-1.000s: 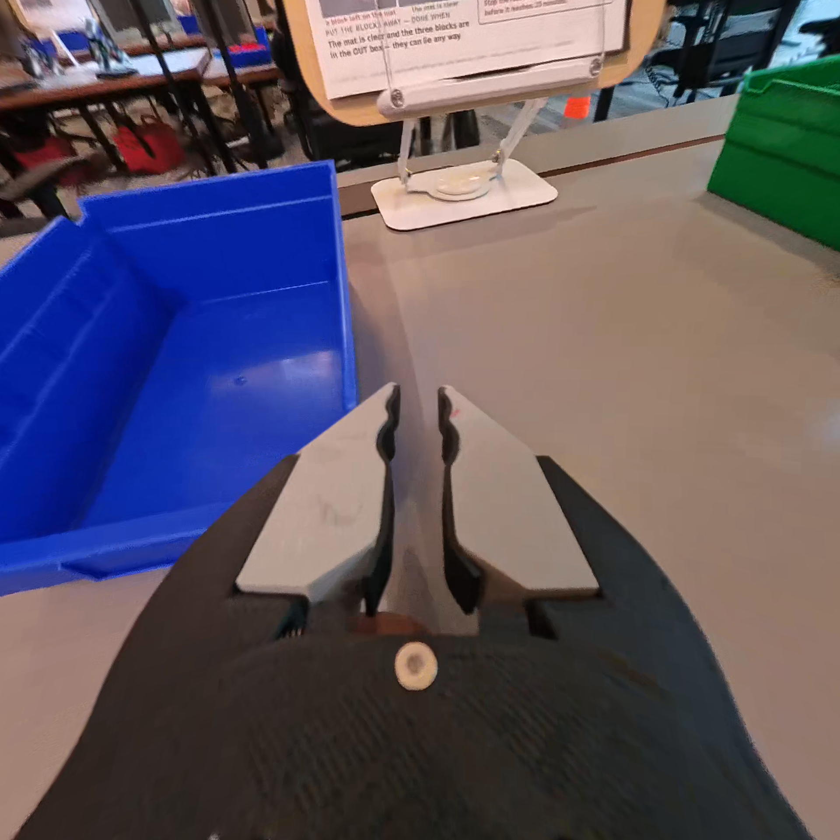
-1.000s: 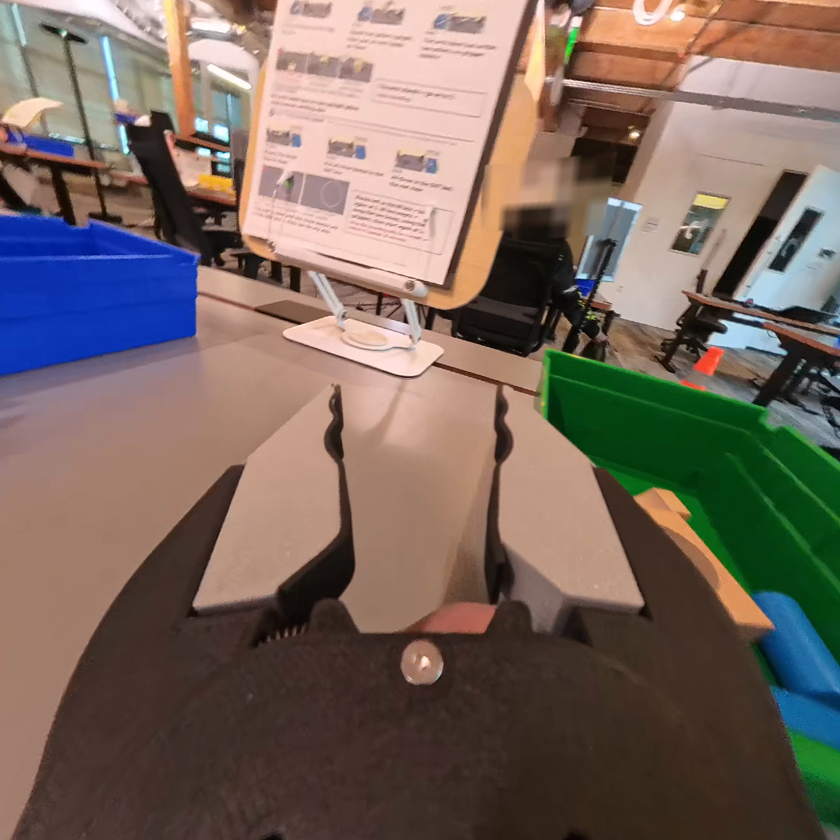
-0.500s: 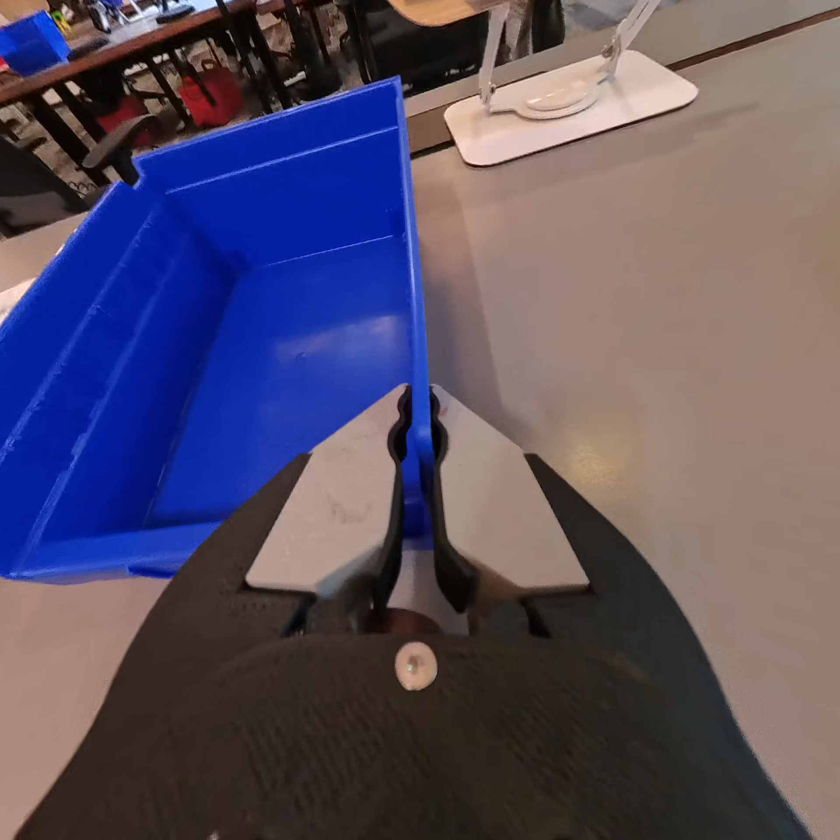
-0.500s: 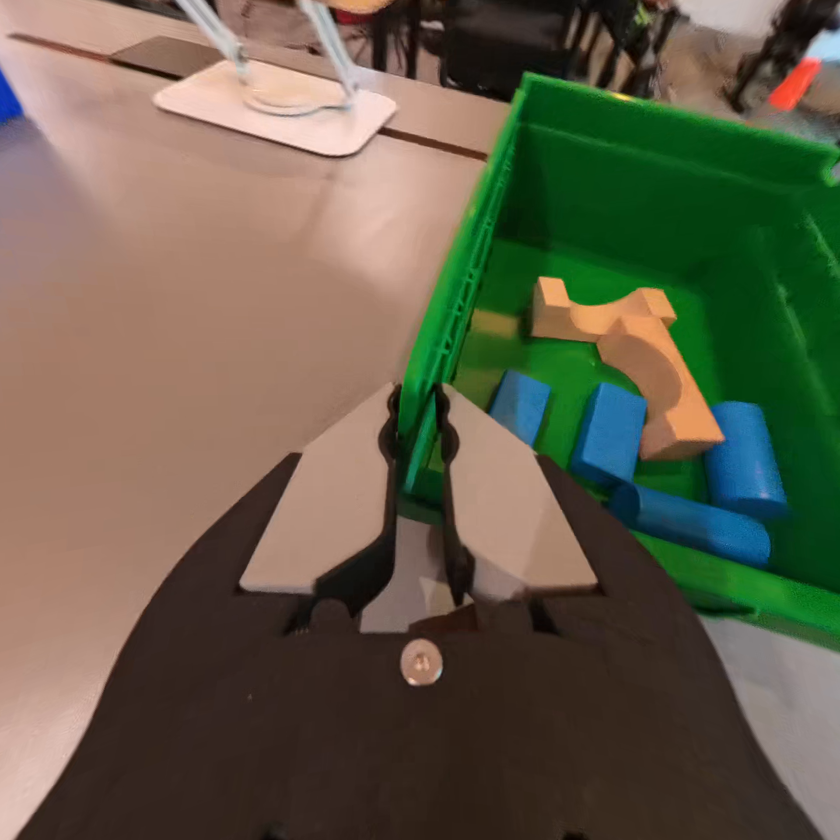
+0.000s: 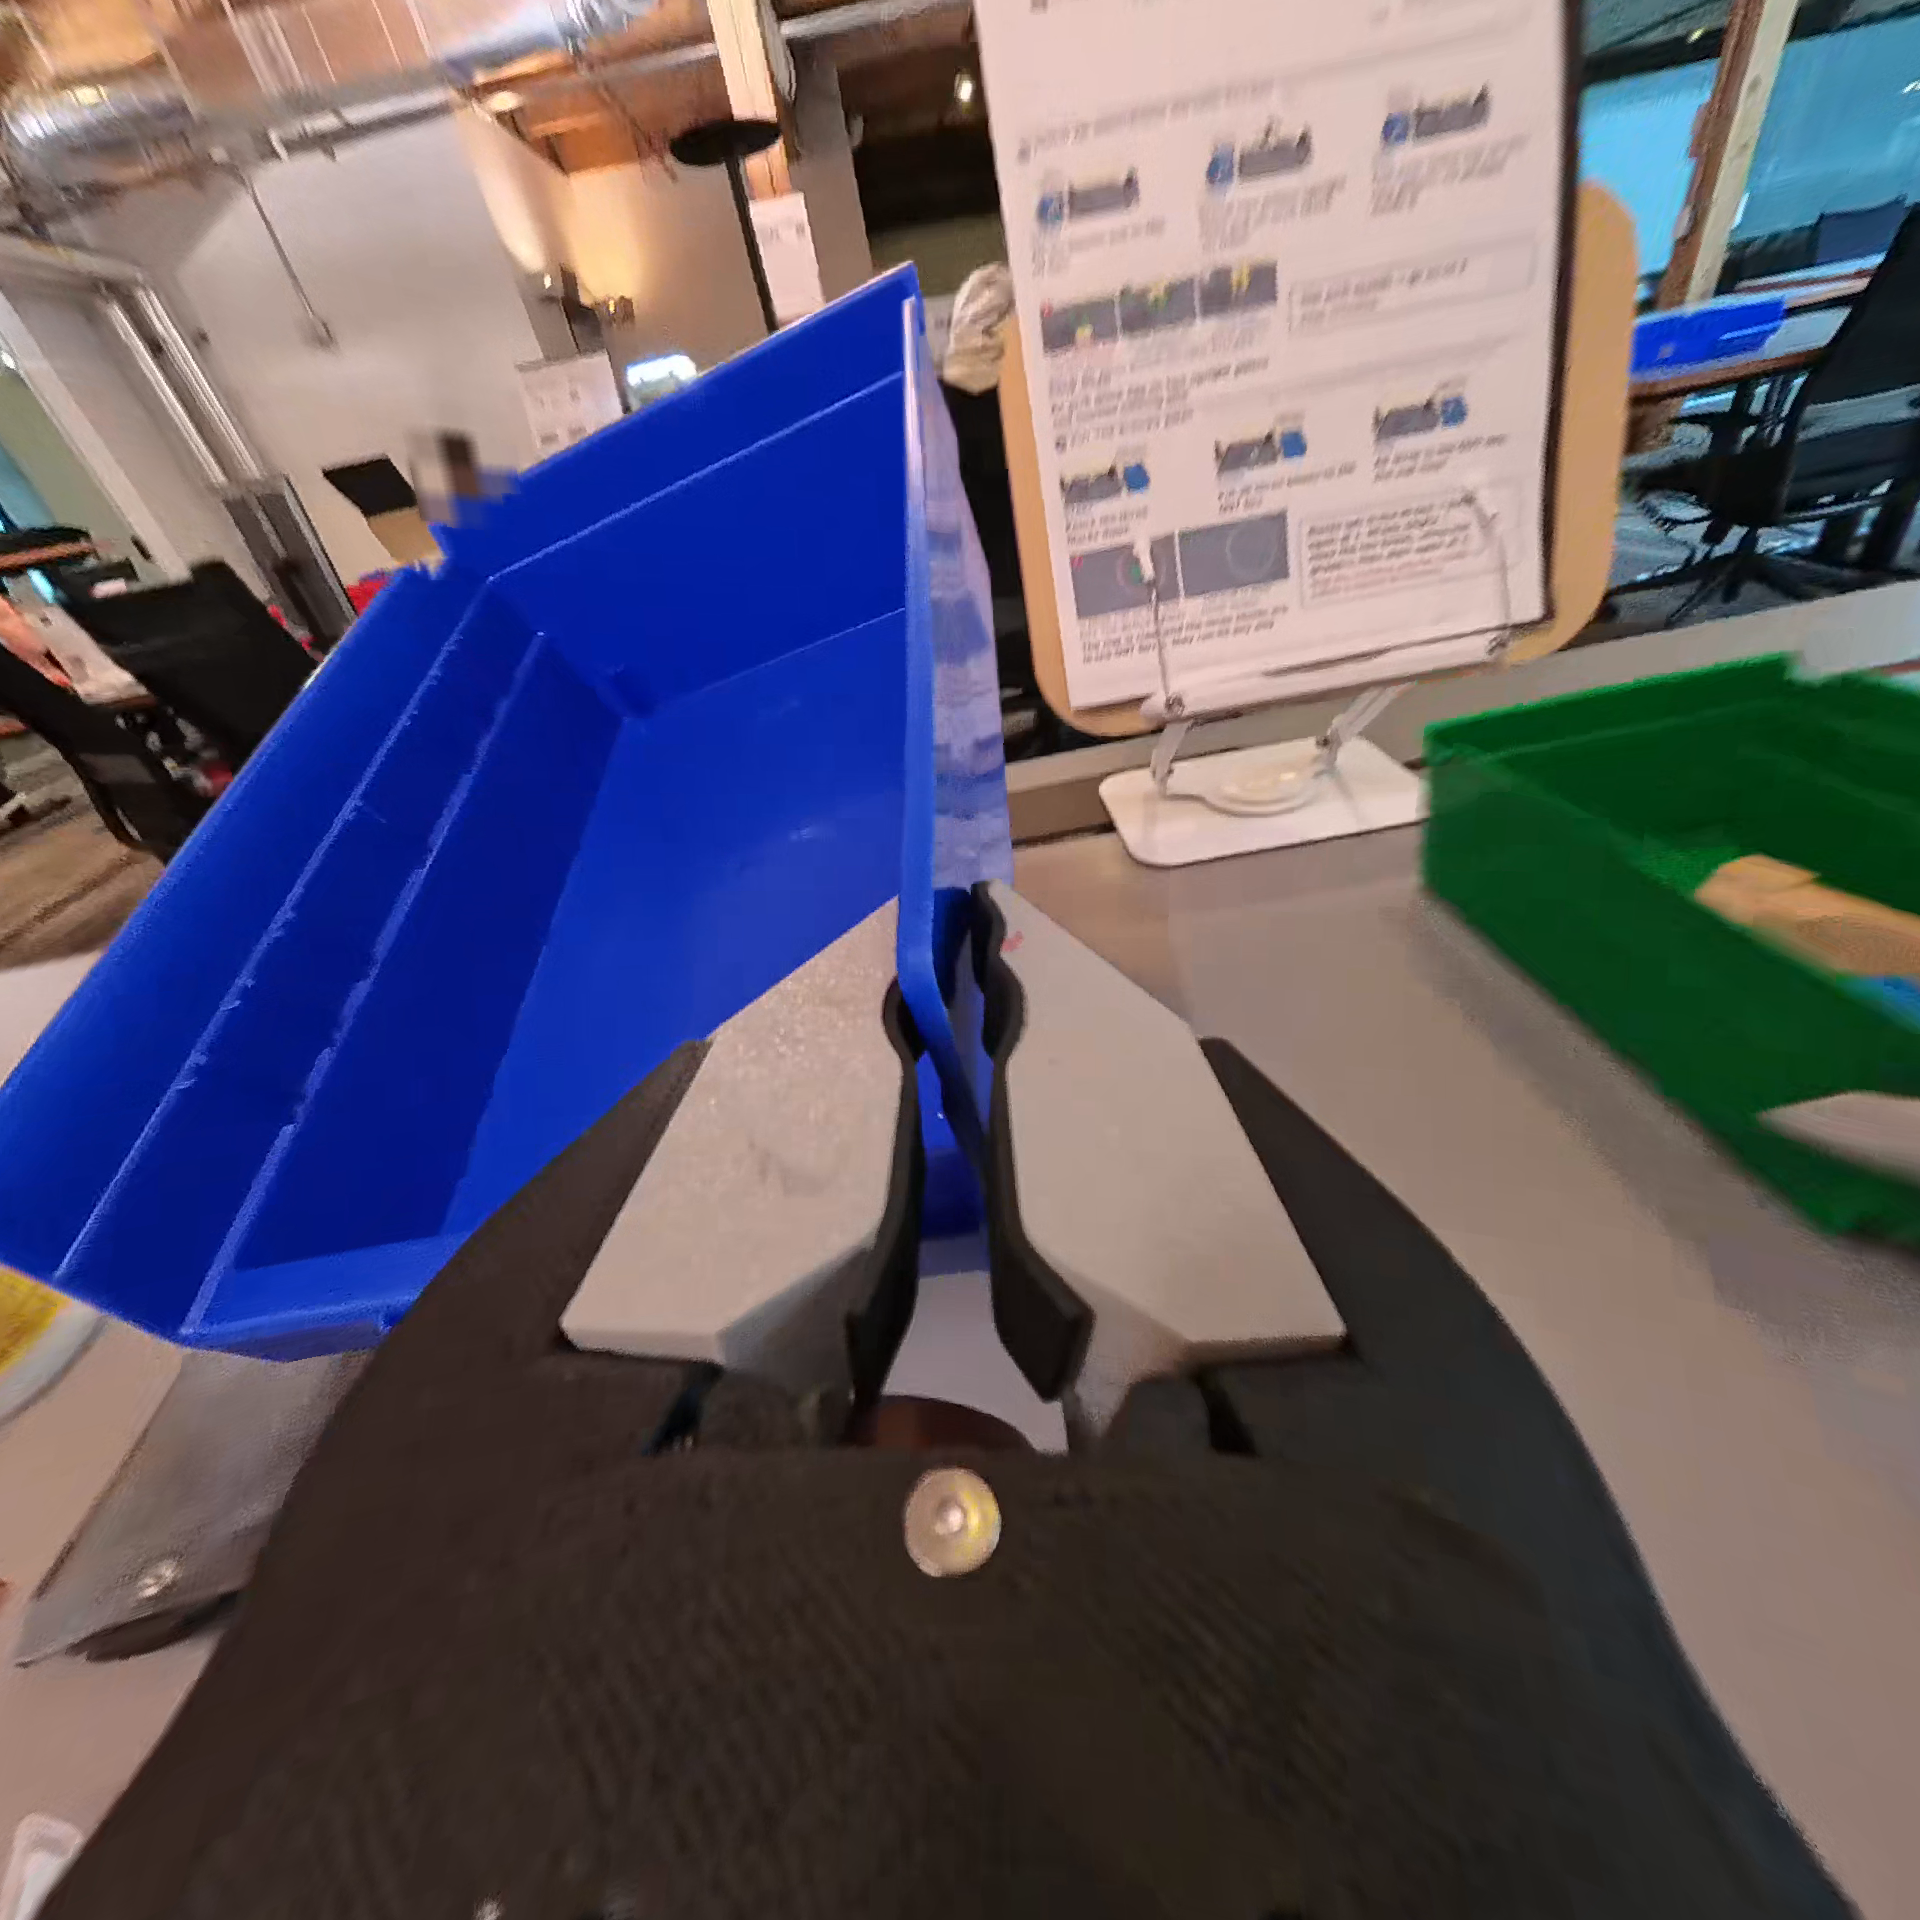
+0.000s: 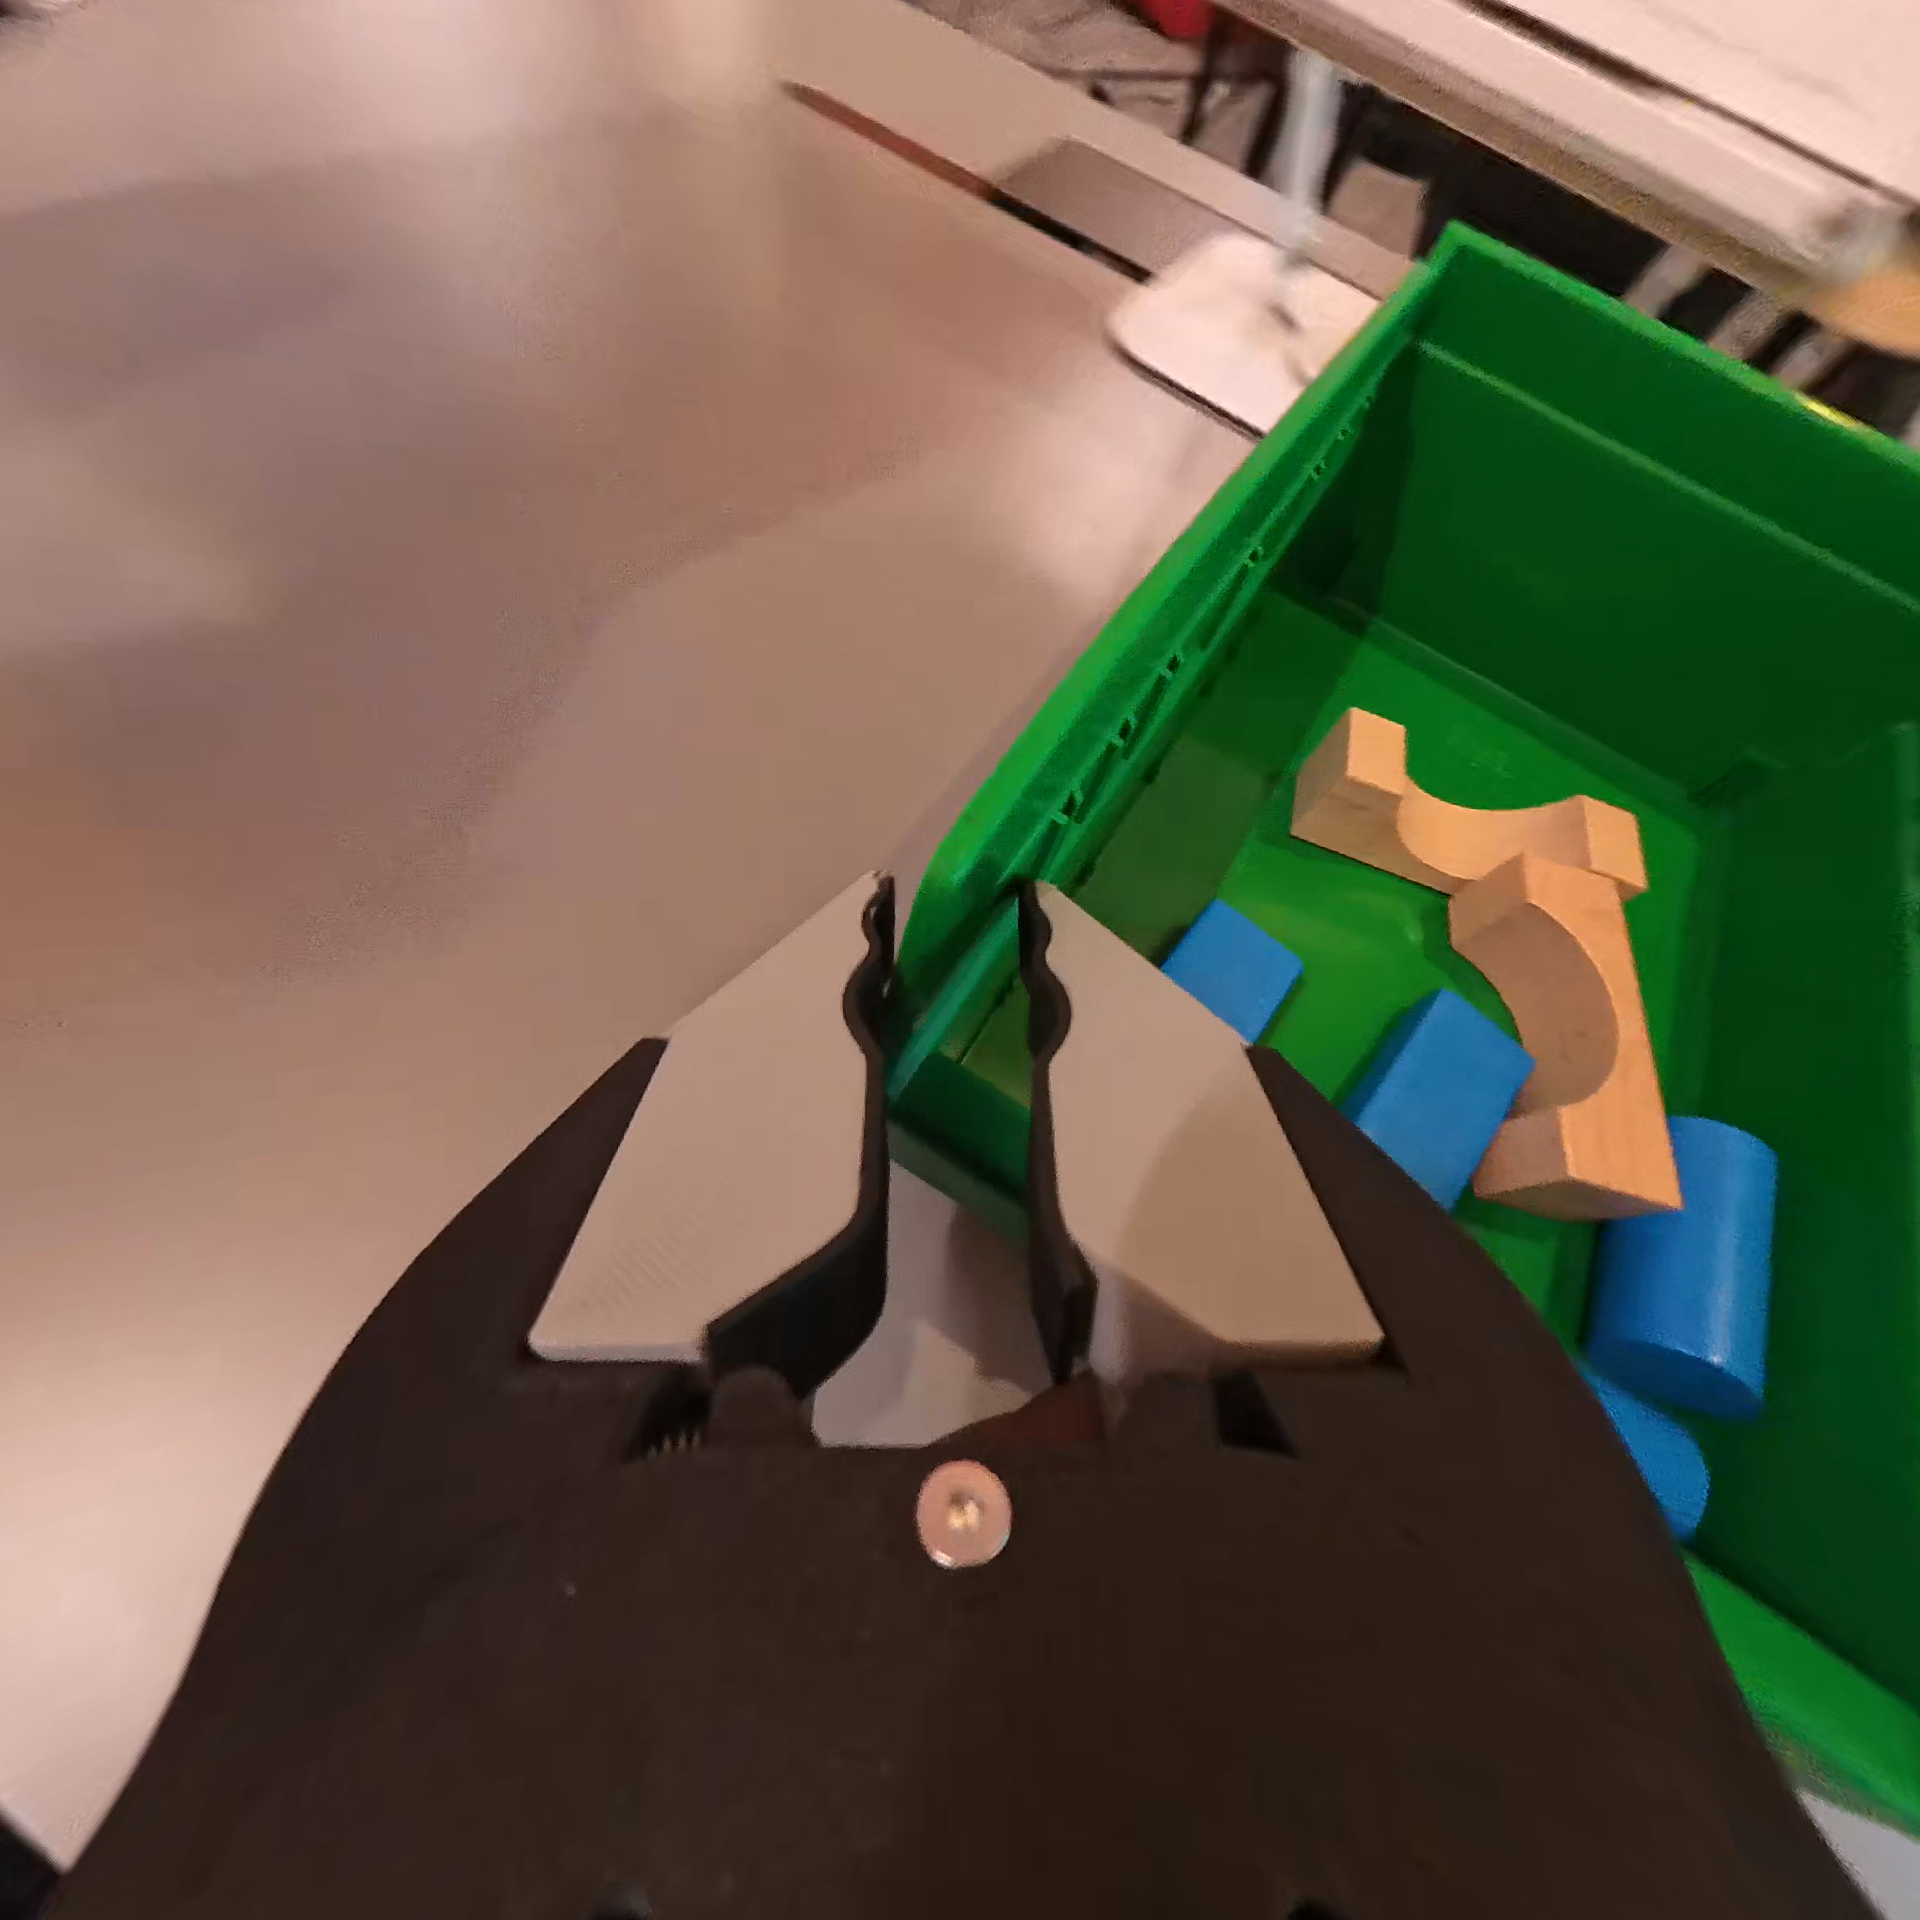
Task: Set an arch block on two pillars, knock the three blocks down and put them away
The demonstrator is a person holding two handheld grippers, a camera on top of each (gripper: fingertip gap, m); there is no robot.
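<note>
My left gripper [image 5: 940, 935] is shut on the right wall of an empty blue bin [image 5: 675, 831] and holds it lifted and tilted off the table. My right gripper [image 6: 956, 914] is shut on the near left wall of a green bin [image 6: 1143, 707]. In that bin lie two wooden arch blocks [image 6: 1455, 821] [image 6: 1569, 1039], blue rectangular blocks [image 6: 1439, 1091] and blue cylinders [image 6: 1683, 1268]. The green bin [image 5: 1558, 883] also shows blurred at the right of the left wrist view, with a wooden block [image 5: 1808, 914] inside.
The grey table [image 6: 416, 520] spreads between the two bins. An instruction board [image 5: 1288, 364] on a white stand [image 5: 1247, 800] is at the table's far edge. A metal plate [image 5: 156, 1507] lies at the near left. Desks and chairs stand beyond. About 30 cm separates my left fingertips from my right.
Both grippers closed on the bin walls: the left on the blue bin, the right on the green bin. The blue bin has since risen and tilted; the green bin has turned in view.
</note>
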